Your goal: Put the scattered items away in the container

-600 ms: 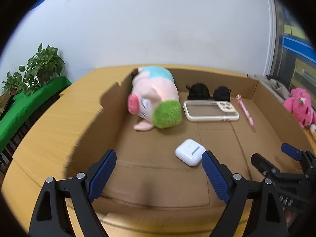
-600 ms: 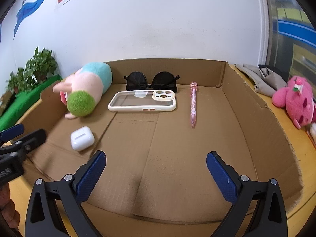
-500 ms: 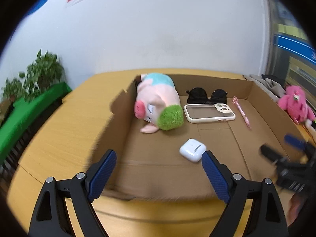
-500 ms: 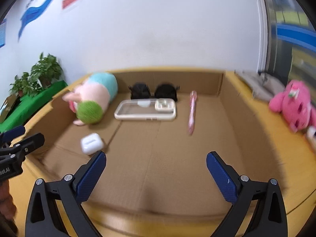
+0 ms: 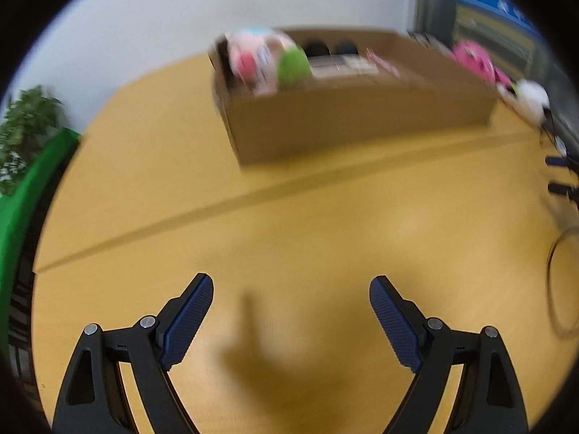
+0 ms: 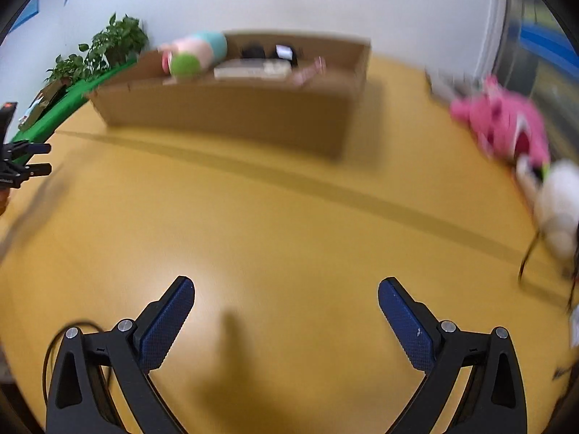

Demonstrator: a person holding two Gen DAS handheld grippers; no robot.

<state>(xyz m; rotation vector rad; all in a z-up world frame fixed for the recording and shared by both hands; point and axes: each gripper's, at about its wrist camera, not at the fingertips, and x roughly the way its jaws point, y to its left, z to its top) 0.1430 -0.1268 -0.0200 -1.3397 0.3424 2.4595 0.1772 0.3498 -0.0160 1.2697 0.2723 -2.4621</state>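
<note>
The cardboard box sits far back on the yellow table, blurred. Inside it lie a pink plush pig with a green tuft, a phone case, black sunglasses and a pink pen. My left gripper hangs open over bare tabletop, nothing between its blue pads. My right gripper is likewise open and empty over the table. Each gripper shows at the other view's edge: the right gripper, the left gripper.
A pink plush toy and a white plush lie on the table at the right. A dark cable loop lies near them. A green ledge with potted plants borders the left side.
Both grippers have pulled back out of the box to over the near tabletop; the box and its contents now look small and far. Both stay open and empty.
</note>
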